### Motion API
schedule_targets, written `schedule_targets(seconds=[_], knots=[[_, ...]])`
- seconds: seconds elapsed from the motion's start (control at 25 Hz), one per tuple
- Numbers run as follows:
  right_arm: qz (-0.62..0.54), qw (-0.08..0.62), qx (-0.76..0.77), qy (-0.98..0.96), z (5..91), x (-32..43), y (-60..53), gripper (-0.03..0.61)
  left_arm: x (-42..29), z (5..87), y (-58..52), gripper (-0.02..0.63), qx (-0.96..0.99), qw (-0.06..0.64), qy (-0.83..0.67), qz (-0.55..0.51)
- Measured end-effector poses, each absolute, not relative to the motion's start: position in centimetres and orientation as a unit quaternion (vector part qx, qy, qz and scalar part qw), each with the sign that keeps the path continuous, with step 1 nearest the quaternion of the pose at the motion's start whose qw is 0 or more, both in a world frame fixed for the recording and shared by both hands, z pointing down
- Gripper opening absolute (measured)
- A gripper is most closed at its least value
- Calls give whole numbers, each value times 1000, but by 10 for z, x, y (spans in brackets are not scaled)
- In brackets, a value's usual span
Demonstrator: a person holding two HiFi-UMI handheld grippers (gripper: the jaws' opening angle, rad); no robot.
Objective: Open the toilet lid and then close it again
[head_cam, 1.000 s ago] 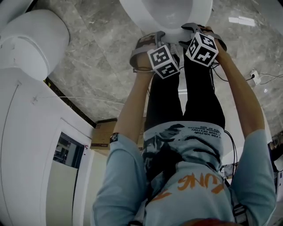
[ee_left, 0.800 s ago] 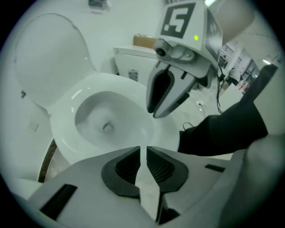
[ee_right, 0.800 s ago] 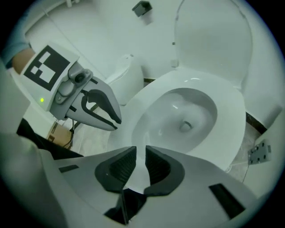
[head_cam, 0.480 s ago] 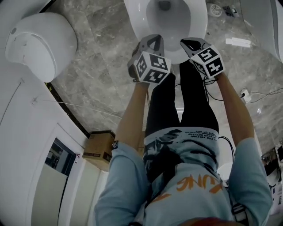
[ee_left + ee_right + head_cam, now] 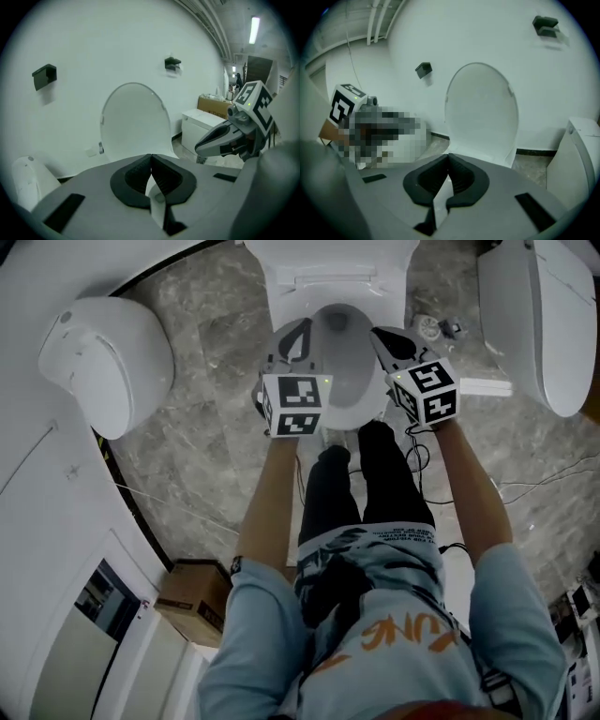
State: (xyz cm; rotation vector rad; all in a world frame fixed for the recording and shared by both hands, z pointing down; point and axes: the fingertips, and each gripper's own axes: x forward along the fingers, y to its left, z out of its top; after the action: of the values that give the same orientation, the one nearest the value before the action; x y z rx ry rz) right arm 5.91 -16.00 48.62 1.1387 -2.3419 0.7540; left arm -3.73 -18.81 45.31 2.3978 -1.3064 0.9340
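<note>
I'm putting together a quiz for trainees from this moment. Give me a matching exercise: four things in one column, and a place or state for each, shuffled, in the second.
Things:
1 toilet lid
2 left gripper
3 cardboard box
4 black wall bracket

Places or states:
A on the floor
B shut and empty
C fixed to the white wall
D raised upright

Pairs: 1-D; 2-B; 3-A; 4-C

From my head camera I look steeply down onto the toilet [image 5: 342, 343]. The cameras behind the left claw [image 5: 151, 158] and right claw [image 5: 448, 158] both face the upright lid [image 5: 135, 123] from nearby.
</note>
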Motion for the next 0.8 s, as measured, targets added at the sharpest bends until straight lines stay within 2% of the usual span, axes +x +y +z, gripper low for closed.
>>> schedule_targets(seconds=[0.24,0.4,0.72,0.8], knots=[[236,166,496,-819,424,111,-235,14,-13,393,-242,28,834,52,-448,319],[208,154,515,-817,394,124,-283,67,-6,361,-288,37,830,12,-458,317],[87,209,485,-845,343,121,-363,176,-7,332,-369,195,812,-9,-481,329],[60,224,479,-847,334,122,-383,189,-8,328,-389,215,807,-17,-484,339]])
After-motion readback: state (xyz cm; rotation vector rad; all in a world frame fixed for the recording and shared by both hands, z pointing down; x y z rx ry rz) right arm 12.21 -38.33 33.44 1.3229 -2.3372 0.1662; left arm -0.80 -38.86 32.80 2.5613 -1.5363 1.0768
